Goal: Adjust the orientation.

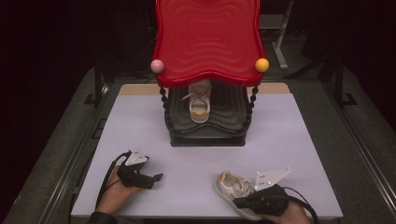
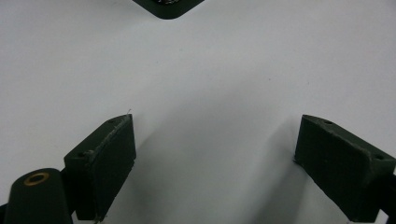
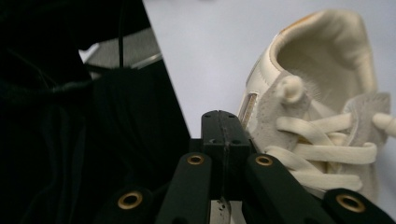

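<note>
Hovering low at the near right edge of the white table (image 1: 140, 121), my right gripper (image 3: 223, 140) has its two black jaws pressed flat together with nothing between them. Just beside those jaws, touching or nearly so, lies a cream lace-up sneaker (image 3: 322, 107) on its sole, its padded heel collar and open mouth turned away from the gripper's camera and its laces crossing close to the jaw tips. From the high view, this sneaker (image 1: 232, 186) sits near the table's front edge, partly covered by the right gripper (image 1: 243, 202) and the hand that holds it. My left gripper (image 2: 215, 158) rests well apart at the near left, its jaws spread wide over bare tabletop and pinching nothing; in the high view the left gripper (image 1: 156, 177) points toward the table's middle. At the far side of the table stands a two-tier rack (image 1: 208, 133) with a red wavy top shelf (image 1: 208, 37) and a dark lower shelf, where a second cream sneaker (image 1: 200, 103) sits with its toe facing me.
</note>
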{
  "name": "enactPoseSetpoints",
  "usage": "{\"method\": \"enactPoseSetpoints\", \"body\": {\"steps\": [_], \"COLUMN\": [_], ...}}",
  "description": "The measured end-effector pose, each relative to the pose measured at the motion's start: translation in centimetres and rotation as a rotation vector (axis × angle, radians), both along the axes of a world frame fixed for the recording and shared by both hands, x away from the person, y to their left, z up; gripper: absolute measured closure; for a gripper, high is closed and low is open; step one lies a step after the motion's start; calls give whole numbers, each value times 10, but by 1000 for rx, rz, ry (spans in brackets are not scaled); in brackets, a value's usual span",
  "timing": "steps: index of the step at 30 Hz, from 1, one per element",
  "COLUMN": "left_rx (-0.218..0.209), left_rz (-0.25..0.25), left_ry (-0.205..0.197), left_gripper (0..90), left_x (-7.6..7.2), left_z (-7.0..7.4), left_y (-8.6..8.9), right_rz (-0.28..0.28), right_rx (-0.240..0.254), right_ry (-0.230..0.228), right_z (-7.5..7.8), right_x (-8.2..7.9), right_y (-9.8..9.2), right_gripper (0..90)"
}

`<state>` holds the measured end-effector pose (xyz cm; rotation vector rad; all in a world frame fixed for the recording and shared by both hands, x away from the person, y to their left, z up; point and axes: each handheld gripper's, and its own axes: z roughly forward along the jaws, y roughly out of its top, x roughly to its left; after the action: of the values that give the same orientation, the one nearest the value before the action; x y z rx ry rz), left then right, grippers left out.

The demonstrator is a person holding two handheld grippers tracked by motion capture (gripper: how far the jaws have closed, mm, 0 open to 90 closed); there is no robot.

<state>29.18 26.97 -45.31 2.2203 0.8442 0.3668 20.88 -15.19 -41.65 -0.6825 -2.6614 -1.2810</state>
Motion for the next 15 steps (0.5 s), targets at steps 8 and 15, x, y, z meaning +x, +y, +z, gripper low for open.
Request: {"method": "enactPoseSetpoints", "body": {"steps": [8,15], "left_rx": [1,2], "left_rz": [-2,-2], "left_ry": [1,0], "left_gripper": [118,119], "left_x": [0,0], "left_z": [0,0], "left_y": [0,0], "right_rz": [3,-2], "right_rx": [-33,-73], "right_ry": [-1,21], "right_z": [-5,-12], "right_x": [-8,-19], "right_y": [3,-1], "right_gripper": [897,896]}}
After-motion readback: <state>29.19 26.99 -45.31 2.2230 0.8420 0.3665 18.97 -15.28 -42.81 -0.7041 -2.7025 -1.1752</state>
